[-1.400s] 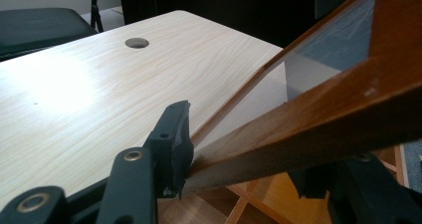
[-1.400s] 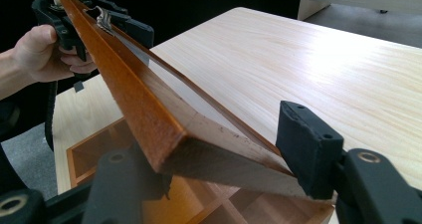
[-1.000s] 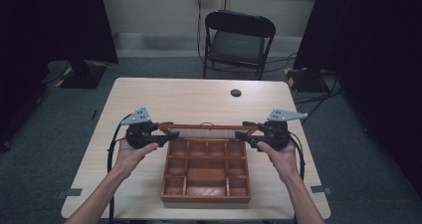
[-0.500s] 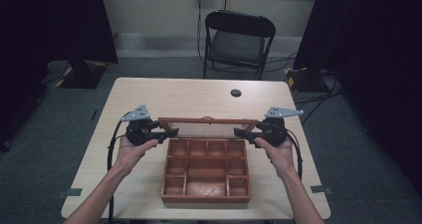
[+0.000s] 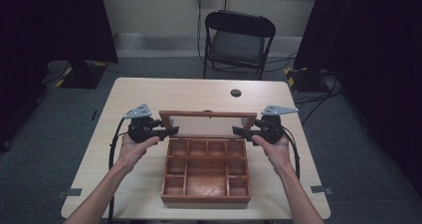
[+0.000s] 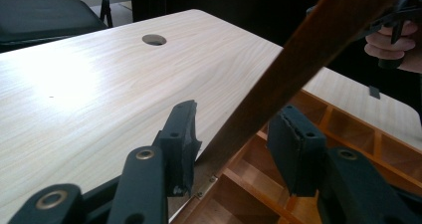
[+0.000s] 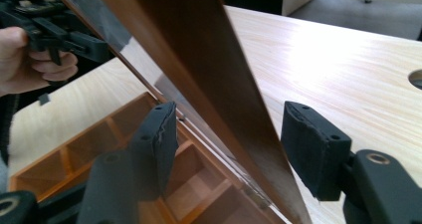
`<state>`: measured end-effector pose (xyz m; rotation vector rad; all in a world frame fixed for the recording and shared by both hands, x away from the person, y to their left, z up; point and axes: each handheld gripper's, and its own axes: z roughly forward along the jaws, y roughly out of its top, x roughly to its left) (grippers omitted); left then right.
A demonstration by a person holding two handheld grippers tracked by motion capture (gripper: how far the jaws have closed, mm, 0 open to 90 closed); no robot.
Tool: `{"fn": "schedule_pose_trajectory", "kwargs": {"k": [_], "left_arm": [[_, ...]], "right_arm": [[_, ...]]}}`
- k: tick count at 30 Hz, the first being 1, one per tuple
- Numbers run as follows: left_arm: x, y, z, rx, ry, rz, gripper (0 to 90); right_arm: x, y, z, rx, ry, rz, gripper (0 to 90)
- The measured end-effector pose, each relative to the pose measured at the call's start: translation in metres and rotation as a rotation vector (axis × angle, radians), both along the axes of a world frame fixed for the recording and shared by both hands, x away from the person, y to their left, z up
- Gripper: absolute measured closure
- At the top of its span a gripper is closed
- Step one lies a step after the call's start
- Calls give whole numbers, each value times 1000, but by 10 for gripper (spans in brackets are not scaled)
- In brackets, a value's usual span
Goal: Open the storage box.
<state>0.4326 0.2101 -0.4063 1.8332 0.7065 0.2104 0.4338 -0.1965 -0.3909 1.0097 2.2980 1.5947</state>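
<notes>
A wooden box [image 5: 206, 174] with small compartments sits at the lower centre of the pale surface [image 5: 199, 92], its hinged lid [image 5: 208, 123] raised near upright at the far edge. The left gripper [image 5: 168, 131] straddles the lid's left end, jaws open around it. The right gripper [image 5: 239, 131] does likewise at the right end, jaws apart. A folding chair [image 5: 238, 40] stands beyond, upper centre.
</notes>
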Motion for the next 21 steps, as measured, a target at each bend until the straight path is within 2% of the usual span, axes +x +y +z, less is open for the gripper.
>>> {"fn": "schedule_pose_trajectory", "kwargs": {"k": [7, 13, 16, 21], "left_arm": [[4, 1, -3, -22, 5, 5, 560], [5, 2, -4, -22, 7, 8, 568], [6, 2, -4, -24, 8, 6, 571], [8, 3, -6, -30, 11, 18, 575]], "right_arm": [[7, 1, -7, -8, 11, 3, 425], [9, 3, -11, -27, 3, -1, 451], [8, 5, -10, -42, -5, -10, 450], [11, 4, -14, -50, 7, -20, 445]]}}
